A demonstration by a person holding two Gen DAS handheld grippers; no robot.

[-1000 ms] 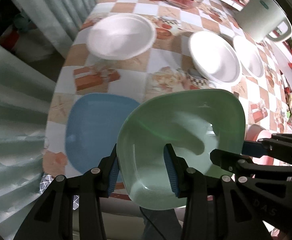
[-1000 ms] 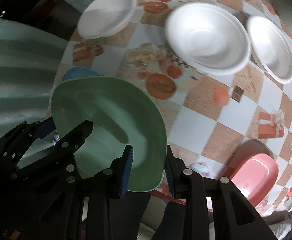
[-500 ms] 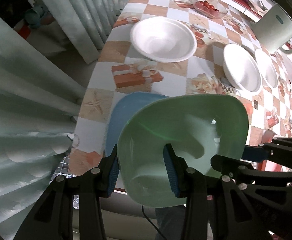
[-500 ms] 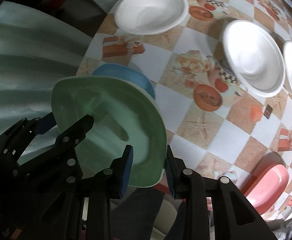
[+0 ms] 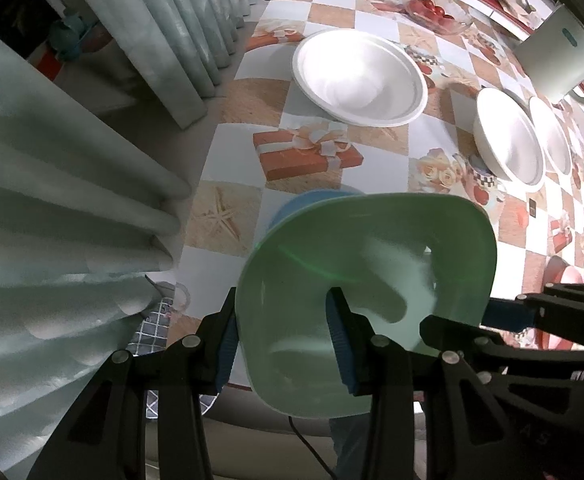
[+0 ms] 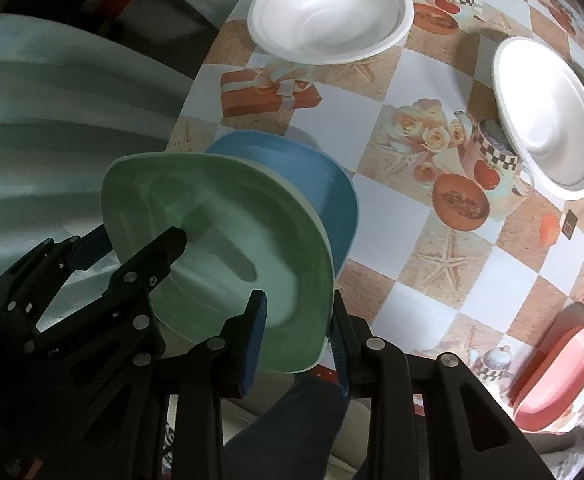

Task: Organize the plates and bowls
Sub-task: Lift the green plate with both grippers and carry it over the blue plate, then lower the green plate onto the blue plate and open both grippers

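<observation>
Green plate [image 5: 372, 264], clamped at opposite rims by left tool [image 5: 281, 344] and right tool [image 6: 296, 340], hangs over the blue plate [image 6: 324, 184] at the tabletop [image 5: 376, 168] edge; stacking appears underway; next: lowering squarely, then releasing.

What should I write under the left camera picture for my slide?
Two tongs carry a green plate above a blue plate.

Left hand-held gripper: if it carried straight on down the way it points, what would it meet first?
Probably the blue plate: it lies right under the green plate that the left hand-held gripper clamps by the rim. The gap between the plates is hard to judge.
</observation>
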